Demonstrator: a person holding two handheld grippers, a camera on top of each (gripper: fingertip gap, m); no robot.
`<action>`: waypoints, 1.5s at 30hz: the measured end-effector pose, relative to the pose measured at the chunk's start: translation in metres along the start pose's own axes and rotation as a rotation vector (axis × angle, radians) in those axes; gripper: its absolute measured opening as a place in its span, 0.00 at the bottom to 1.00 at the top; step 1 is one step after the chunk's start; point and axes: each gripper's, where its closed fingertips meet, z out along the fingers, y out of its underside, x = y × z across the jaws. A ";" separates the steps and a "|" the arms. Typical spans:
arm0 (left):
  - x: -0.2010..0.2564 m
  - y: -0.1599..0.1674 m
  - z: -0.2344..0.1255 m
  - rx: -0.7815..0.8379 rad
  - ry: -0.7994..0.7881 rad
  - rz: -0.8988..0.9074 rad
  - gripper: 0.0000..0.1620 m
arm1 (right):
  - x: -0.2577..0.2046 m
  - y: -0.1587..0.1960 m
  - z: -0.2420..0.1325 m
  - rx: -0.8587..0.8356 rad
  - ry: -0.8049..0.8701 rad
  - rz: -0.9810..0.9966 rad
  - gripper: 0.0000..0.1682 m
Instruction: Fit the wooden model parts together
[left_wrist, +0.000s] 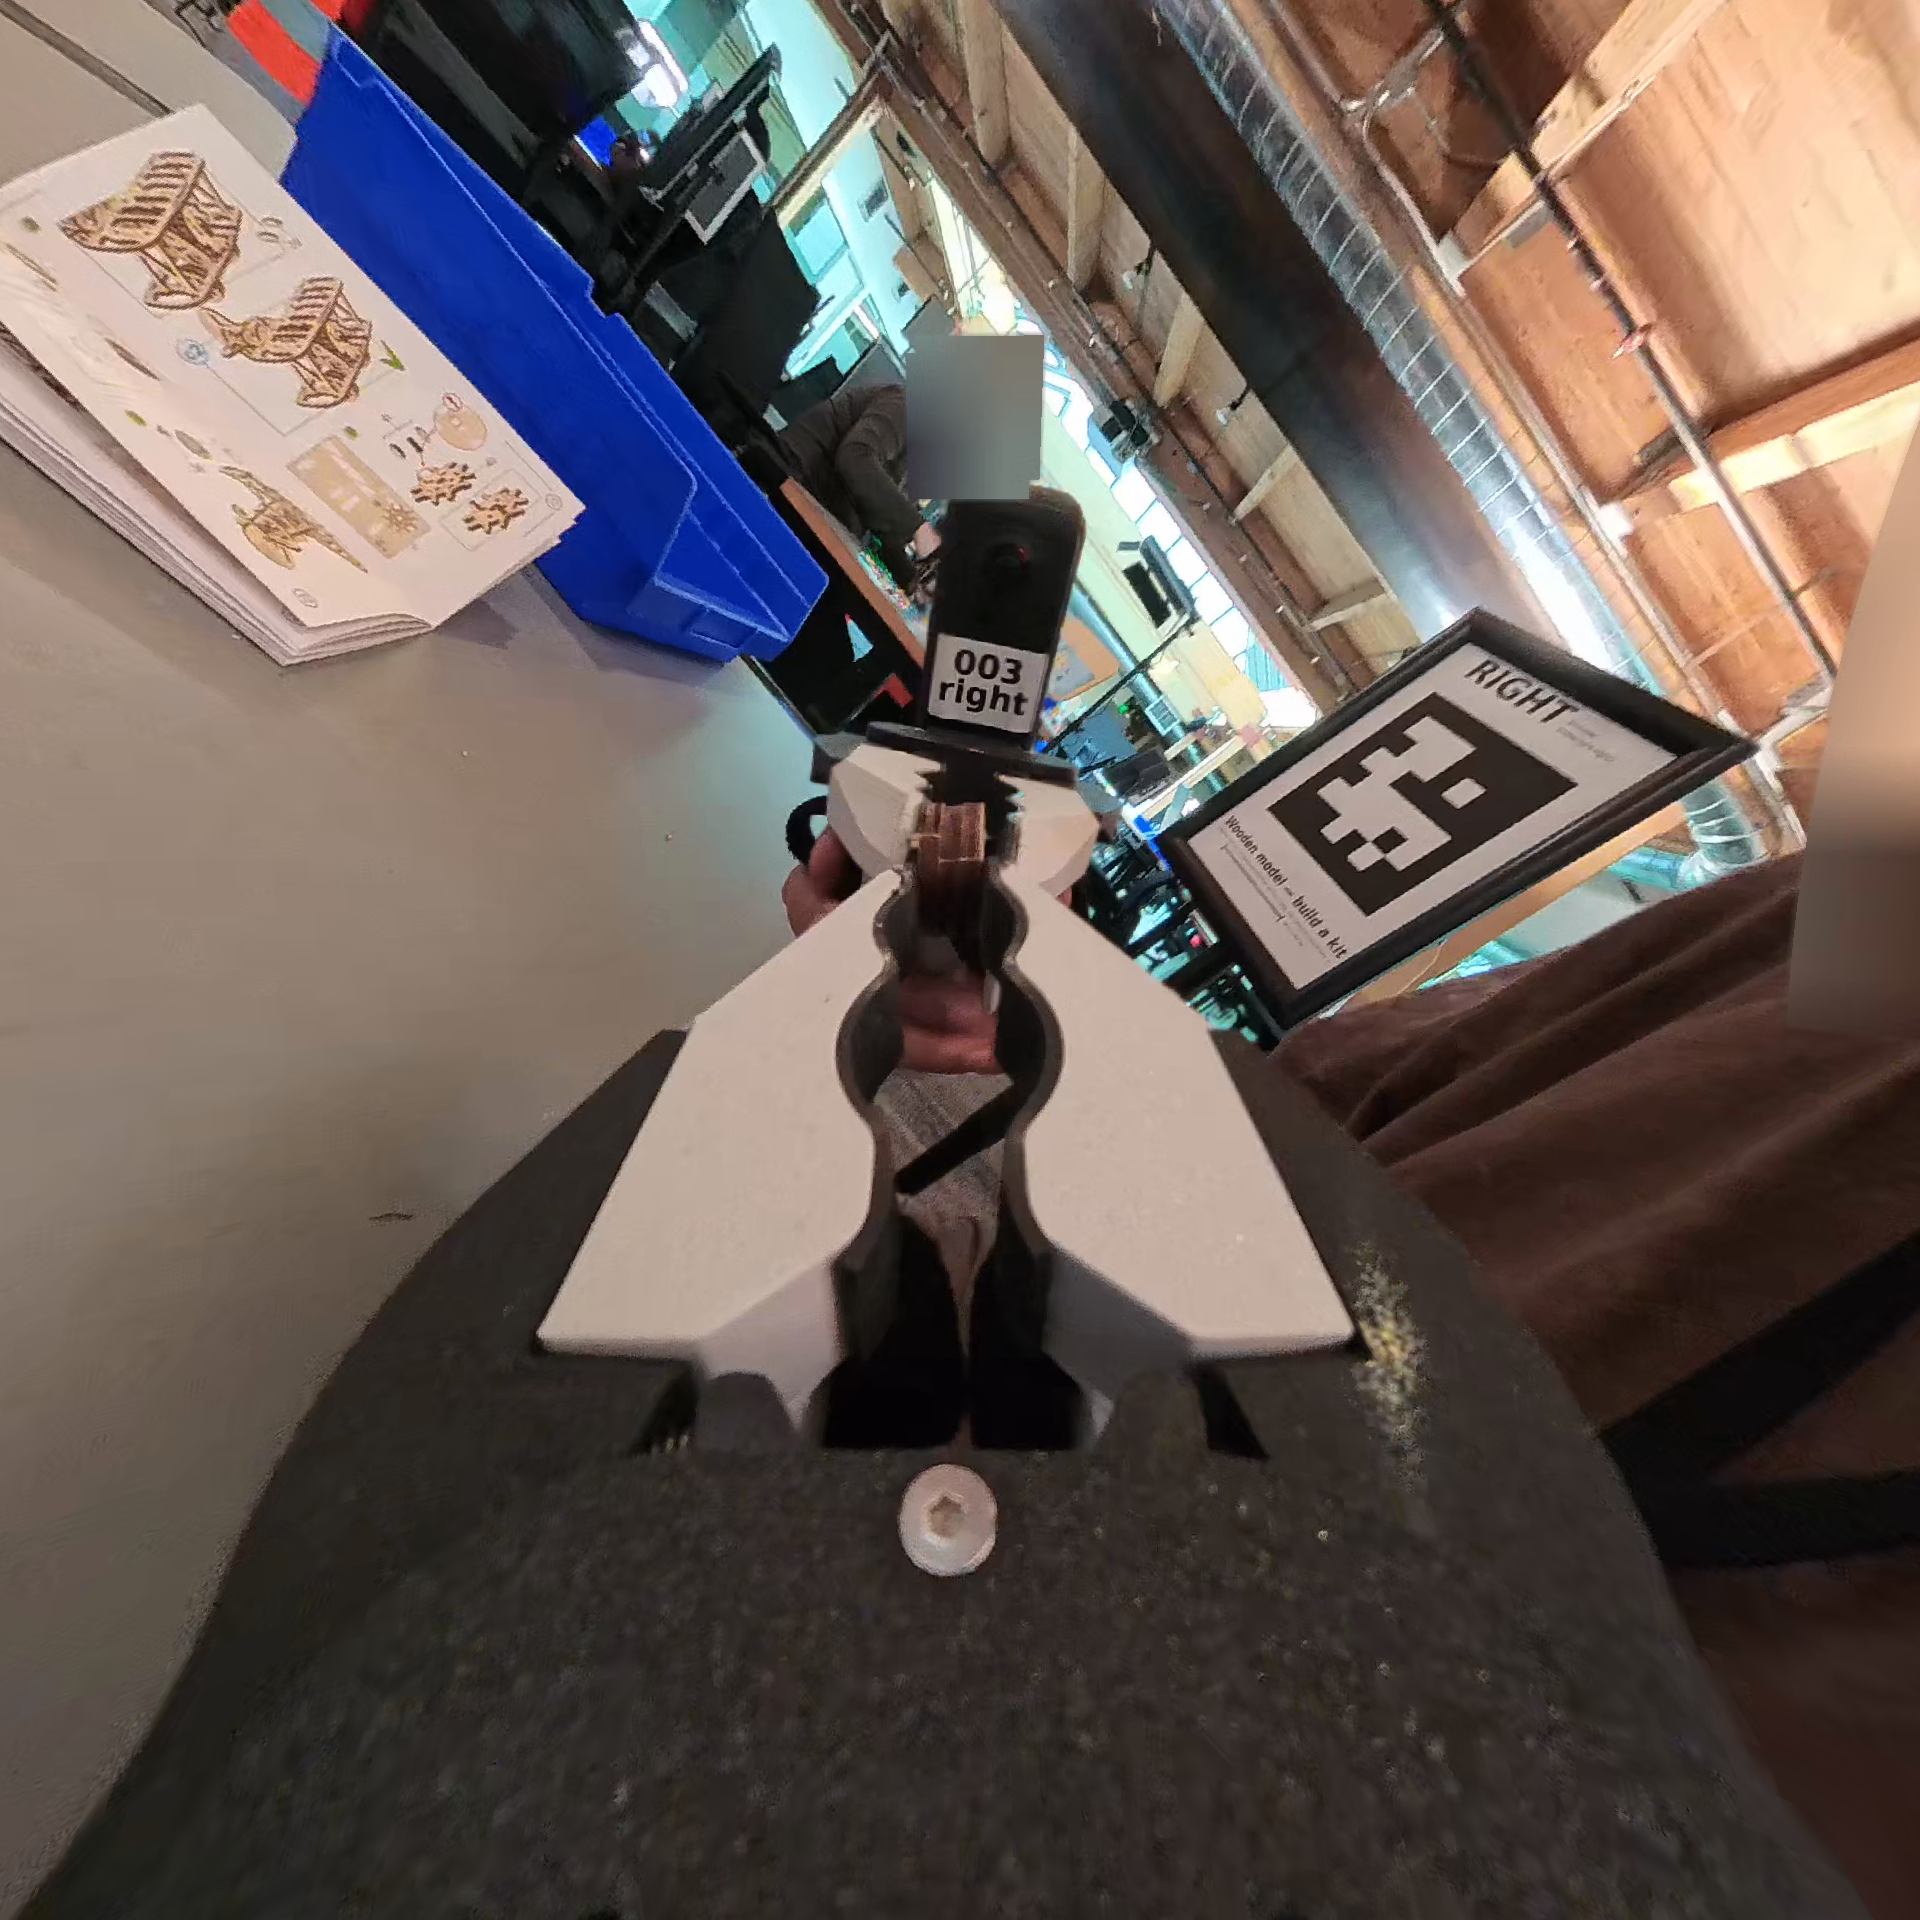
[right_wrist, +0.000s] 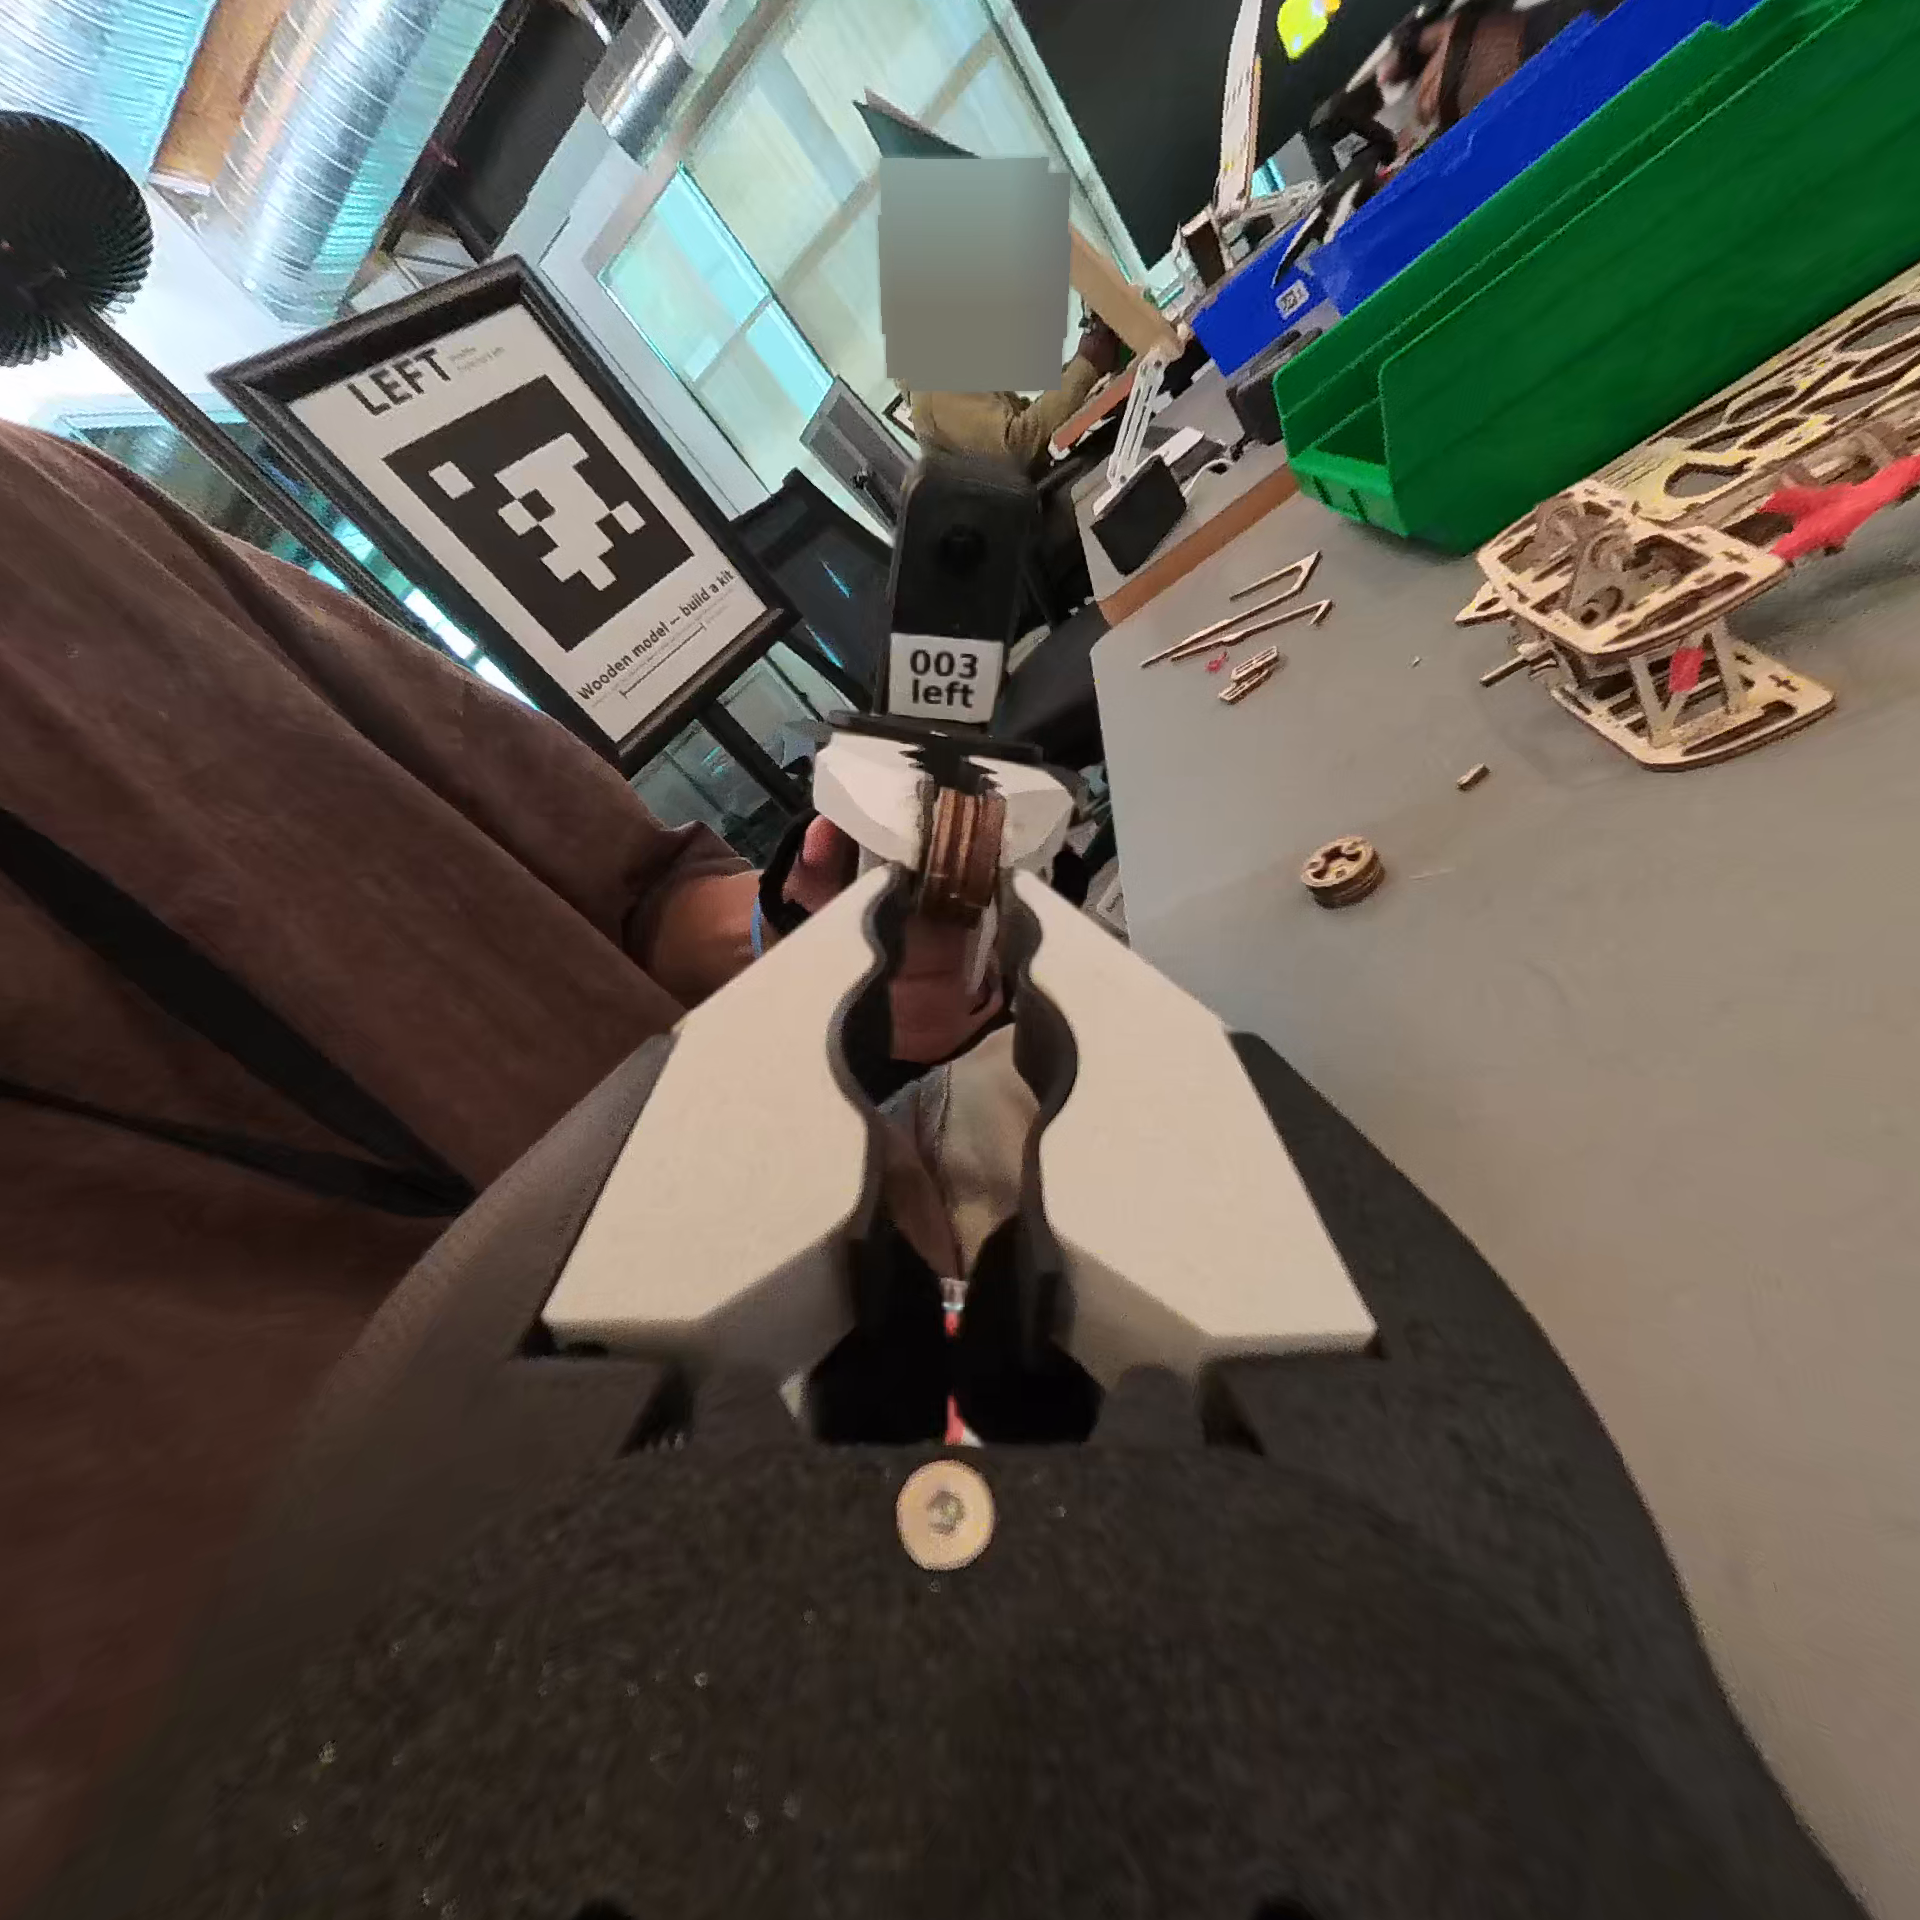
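Both white two-finger grippers, left (left_wrist: 951, 904) and right (right_wrist: 951, 883), meet tip to tip, pinching one round layered wooden disc (right_wrist: 958, 847); fingers hide most of it.

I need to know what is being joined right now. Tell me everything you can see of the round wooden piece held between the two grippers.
The round wooden piece is a small stack of brown plywood discs, seen edge-on, layered edges showing. It is held in the air, off the table, clamped between the left gripper and right gripper, which meet tip to tip. Its faces are hidden.

Grey table (right_wrist: 1558, 1039), bright windows (right_wrist: 727, 312), wooden ceiling beams (left_wrist: 1714, 260), metal duct (left_wrist: 1382, 291).
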 end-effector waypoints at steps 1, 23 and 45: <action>0.001 0.001 0.000 0.000 0.006 -0.008 0.05 | 0.000 0.001 -0.001 -0.013 0.010 -0.012 0.08; 0.013 0.037 -0.001 -0.327 -0.084 0.651 0.06 | -0.018 0.030 -0.013 -0.356 0.076 -0.365 0.06; 0.044 0.042 -0.014 -0.304 -0.043 1.005 0.05 | -0.056 0.026 -0.006 -0.350 0.165 -0.770 0.08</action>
